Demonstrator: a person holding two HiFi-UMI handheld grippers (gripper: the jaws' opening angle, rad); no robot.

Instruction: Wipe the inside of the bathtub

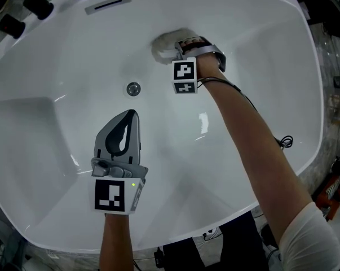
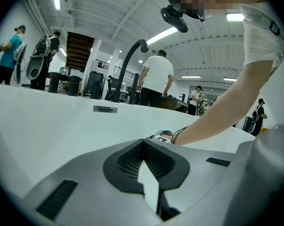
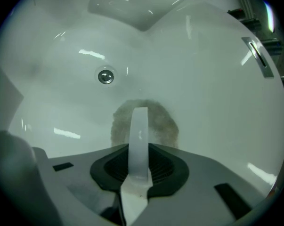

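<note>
The white bathtub (image 1: 57, 66) fills the head view, with its drain (image 1: 133, 88) near the middle. My right gripper (image 1: 179, 47) reaches to the far floor of the tub and is shut on a pale grey wiping cloth (image 1: 164, 40), which is pressed flat on the tub. In the right gripper view the fuzzy cloth (image 3: 163, 121) lies just past the right gripper (image 3: 139, 147), and a white strip of it stands between the jaws. The drain (image 3: 105, 76) lies beyond it. My left gripper (image 1: 131, 114) hovers over the near floor, shut and holding nothing. The left gripper (image 2: 142, 142) faces the far wall.
An overflow slot (image 1: 107, 4) sits in the far wall, and black tap knobs (image 1: 39, 4) stand on the rim at top left. A dark curved faucet (image 2: 132, 55) rises behind the rim. A cable (image 1: 285, 141) trails from my right arm. Several people (image 2: 156, 76) stand in the hall beyond.
</note>
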